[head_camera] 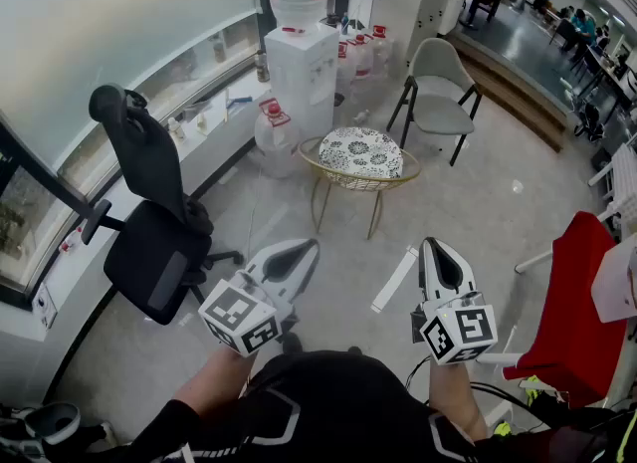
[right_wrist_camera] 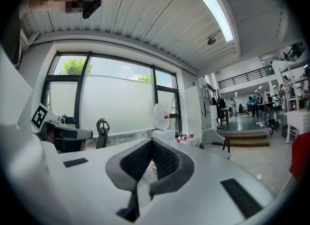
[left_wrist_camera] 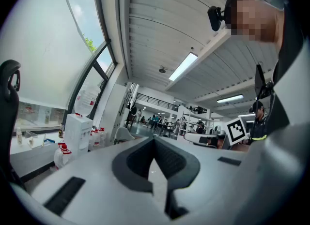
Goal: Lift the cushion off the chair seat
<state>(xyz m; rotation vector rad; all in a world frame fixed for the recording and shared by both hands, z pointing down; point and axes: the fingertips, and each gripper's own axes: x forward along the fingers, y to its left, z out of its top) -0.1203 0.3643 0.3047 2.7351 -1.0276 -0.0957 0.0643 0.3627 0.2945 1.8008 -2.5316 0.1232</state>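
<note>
Both claws are shut with nothing in them; the left claw (head_camera: 302, 249) and right claw (head_camera: 436, 248) are held level, well short of the cushion (head_camera: 360, 150). It lies flat on the round gold wire chair (head_camera: 383, 182) ahead. I'd step closer, open both claws, and pinch opposite edges so it rises evenly. It's round, white with a dark print, and probably soft, though it's small from here.

The left gripper (head_camera: 302, 249) and right gripper (head_camera: 436, 249) are white tapered shells with dark grey ribbed pads (left_wrist_camera: 175, 160). Each bears a white cube (head_camera: 239, 318) of black square markers. The black top (head_camera: 328, 401) has thin white lines. A black cable (head_camera: 498, 389) hangs beside it.
</note>
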